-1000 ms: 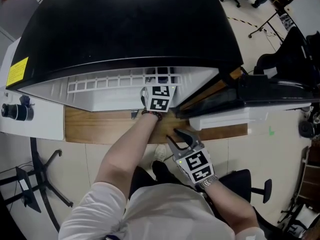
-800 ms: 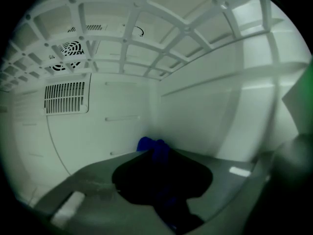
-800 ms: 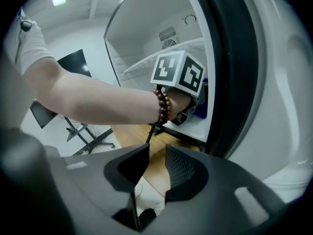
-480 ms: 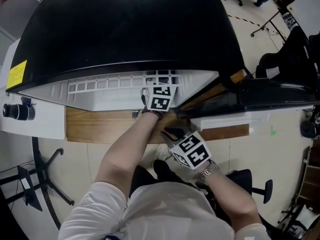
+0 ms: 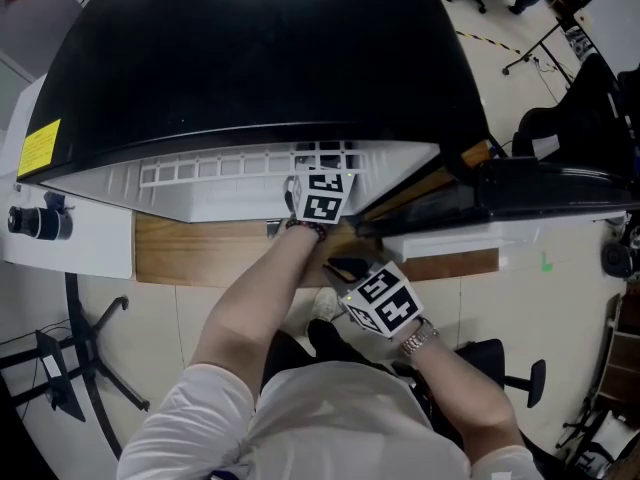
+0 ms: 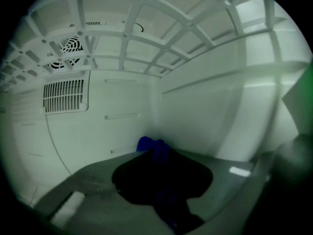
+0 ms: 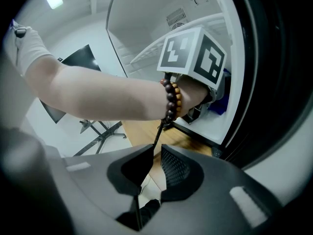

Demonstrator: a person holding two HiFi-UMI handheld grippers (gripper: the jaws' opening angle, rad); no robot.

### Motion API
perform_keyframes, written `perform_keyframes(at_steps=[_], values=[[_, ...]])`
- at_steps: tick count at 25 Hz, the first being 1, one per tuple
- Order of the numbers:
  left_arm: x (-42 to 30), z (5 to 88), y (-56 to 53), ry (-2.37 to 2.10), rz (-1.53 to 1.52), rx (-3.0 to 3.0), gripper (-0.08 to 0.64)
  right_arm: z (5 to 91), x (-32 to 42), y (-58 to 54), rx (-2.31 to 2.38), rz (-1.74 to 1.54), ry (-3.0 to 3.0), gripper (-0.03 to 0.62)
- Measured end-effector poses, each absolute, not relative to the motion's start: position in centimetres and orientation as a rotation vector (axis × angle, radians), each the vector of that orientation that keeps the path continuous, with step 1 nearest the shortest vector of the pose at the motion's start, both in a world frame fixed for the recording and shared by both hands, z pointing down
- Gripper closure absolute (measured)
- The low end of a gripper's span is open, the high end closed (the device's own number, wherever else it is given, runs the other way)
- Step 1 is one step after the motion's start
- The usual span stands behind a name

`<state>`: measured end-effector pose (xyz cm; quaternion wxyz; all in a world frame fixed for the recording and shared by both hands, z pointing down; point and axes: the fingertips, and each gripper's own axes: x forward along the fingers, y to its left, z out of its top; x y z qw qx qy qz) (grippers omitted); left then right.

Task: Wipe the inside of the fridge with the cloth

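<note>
Dipped lower, the right gripper has pressed together, empty — the left gripper seemingly pinches crumpled blue cloth.

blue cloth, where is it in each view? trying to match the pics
Head view: not in it; hidden inside the fridge.
Left gripper view: blue cloth low at centre, between the jaws.
Right gripper view: cloth right of centre, inside the fridge opening.
Shared landmark: white grid shelf.

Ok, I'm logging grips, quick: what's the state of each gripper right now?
Left gripper: closed on the blue cloth.
Right gripper: closed, empty.
</note>
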<state>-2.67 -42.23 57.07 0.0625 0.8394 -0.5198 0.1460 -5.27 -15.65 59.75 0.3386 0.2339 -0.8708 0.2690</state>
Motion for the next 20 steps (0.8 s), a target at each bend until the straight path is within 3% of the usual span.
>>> perform_keyframes(at_steps=[10,16,20], values=[[-5.2,55.8,-35.5,-1.474,0.406,2.520,0.482,56.3,-5.6,-13.3,0.611,0.588,-2.385,0.541],[-7.2,52.5,-29.3,-1.314,0.397,2.584,0.482,52.6,-5.4,-13.3,0.657,0.265,-2.422,0.534],[-8.1,49.3,-24.7,-1.146,0.386,2.655,0.482,51.2,-4.1,-12.7,0.665,0.019,-2.367,0.484]])
